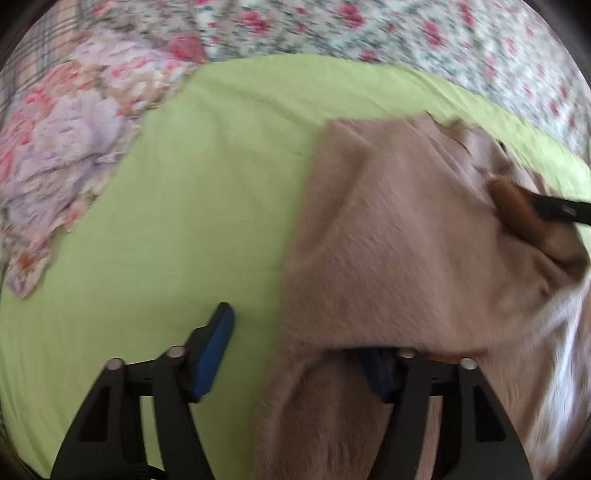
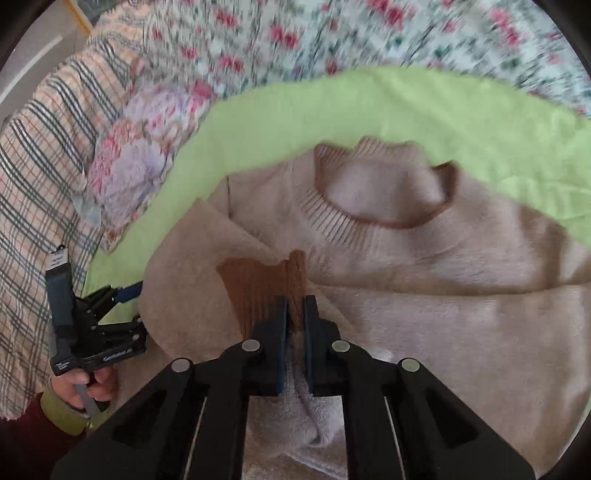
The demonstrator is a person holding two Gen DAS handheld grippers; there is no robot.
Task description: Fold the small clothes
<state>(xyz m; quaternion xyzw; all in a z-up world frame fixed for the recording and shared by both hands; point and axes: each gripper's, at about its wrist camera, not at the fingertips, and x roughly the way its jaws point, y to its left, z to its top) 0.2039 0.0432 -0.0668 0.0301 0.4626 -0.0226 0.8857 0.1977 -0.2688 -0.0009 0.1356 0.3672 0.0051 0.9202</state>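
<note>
A beige knit sweater [image 2: 424, 266] with a ribbed collar lies on a light green cloth [image 2: 443, 122]. My right gripper [image 2: 295, 301] is shut on the sleeve's brown ribbed cuff [image 2: 258, 288], held over the sweater's body. In the left wrist view that gripper [image 1: 535, 205] comes in from the right with the cuff [image 1: 513, 212] in its jaws. My left gripper [image 1: 295, 339] stands open at the sweater's [image 1: 388, 229] left edge. One blue pad [image 1: 214, 350] is bare over the green cloth, and knit fabric covers the other finger. The right wrist view shows it [image 2: 135, 306] at the sweater's left side.
A crumpled pink and lilac floral garment [image 1: 59, 147] lies left of the green cloth [image 1: 184, 192]. A floral bedspread [image 1: 406, 29] spreads behind, and plaid fabric [image 2: 33, 192] lies at the far left. A hand [image 2: 88, 384] holds the left gripper's handle.
</note>
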